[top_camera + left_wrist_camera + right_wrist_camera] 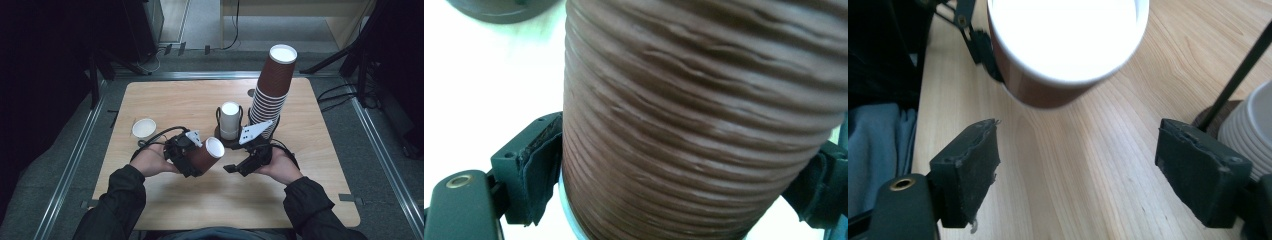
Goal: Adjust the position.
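Brown ribbed cup [204,156] (white inside) tipped sideways, pinched in your left claw [192,162]; right claw [239,167] spread, empty.

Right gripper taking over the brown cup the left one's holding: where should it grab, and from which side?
Grip the brown cup near its white rim, from the open-mouth side facing the right gripper. The cup lies tilted, mouth toward that gripper, and the left gripper already clamps its ribbed base end. The right jaws stand open, probably wide enough.

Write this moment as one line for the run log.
left hand-held gripper: shut on brown cup | right hand-held gripper: open, nothing held | cup stack: upright on table
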A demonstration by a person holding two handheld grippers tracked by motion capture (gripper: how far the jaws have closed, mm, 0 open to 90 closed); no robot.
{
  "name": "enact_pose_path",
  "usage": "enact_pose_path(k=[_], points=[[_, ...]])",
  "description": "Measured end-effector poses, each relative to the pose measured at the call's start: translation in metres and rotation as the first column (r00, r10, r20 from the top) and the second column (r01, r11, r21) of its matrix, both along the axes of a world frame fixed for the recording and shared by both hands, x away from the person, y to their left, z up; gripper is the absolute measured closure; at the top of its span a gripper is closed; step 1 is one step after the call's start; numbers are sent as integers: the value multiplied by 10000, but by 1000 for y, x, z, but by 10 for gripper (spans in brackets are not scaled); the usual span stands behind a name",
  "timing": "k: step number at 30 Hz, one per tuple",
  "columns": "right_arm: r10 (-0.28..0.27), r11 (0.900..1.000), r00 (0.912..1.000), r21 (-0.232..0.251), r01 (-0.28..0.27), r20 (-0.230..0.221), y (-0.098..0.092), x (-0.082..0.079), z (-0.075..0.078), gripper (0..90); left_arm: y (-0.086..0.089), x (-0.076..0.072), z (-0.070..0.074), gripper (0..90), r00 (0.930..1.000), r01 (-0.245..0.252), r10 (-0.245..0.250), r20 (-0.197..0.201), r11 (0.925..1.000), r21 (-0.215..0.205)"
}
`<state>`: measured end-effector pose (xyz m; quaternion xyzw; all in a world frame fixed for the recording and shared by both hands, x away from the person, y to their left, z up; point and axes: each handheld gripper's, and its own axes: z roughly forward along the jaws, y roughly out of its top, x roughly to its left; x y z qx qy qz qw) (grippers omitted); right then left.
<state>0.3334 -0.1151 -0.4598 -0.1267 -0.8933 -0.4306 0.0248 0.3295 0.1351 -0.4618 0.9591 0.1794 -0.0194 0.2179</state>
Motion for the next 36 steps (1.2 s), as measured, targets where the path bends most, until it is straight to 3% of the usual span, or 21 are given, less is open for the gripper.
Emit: enact_pose_path(k=[11, 24, 27, 28, 29, 32, 34, 36], points=[[601, 9981, 9980, 159, -599, -175, 10, -4, 3, 137, -20, -7, -9, 101, 9961, 833, -820, -336, 9958, 369], [1051, 9935, 9941, -407, -1061, -265, 27, -8, 1, 138, -31, -13, -11, 99, 9909, 1310, -1291, -387, 9902, 490], [1142, 9916, 9925, -553, -1166, -440, 29, -10, 0, 168, -32, -13, -12, 98, 9899, 1390, -1372, -356, 9888, 547], [1349, 9895, 9906, -496, -1359, -223, 29, -9, -1, 211, -32, -13, -12, 98, 9903, 1369, -1353, -320, 9890, 553], [1422, 9881, 9893, -543, -1438, -316, 29, -10, -1, 222, -31, -14, -13, 97, 9901, 1398, -1388, -218, 9887, 549], [1472, 9866, 9890, -682, -1479, -154, 30, -11, 0, 228, -31, -15, -14, 89, 9902, 1393, -1385, -205, 9891, 480], [1482, 9862, 9889, -724, -1486, -106, 29, -11, 1, 228, -31, -16, -13, 77, 9904, 1378, -1382, 46, 9893, 487], [1475, 9867, 9891, -699, -1468, 47, 28, -11, 2, 227, -30, -16, -13, 57, 9931, 1171, -1173, 89, 9929, 211]])
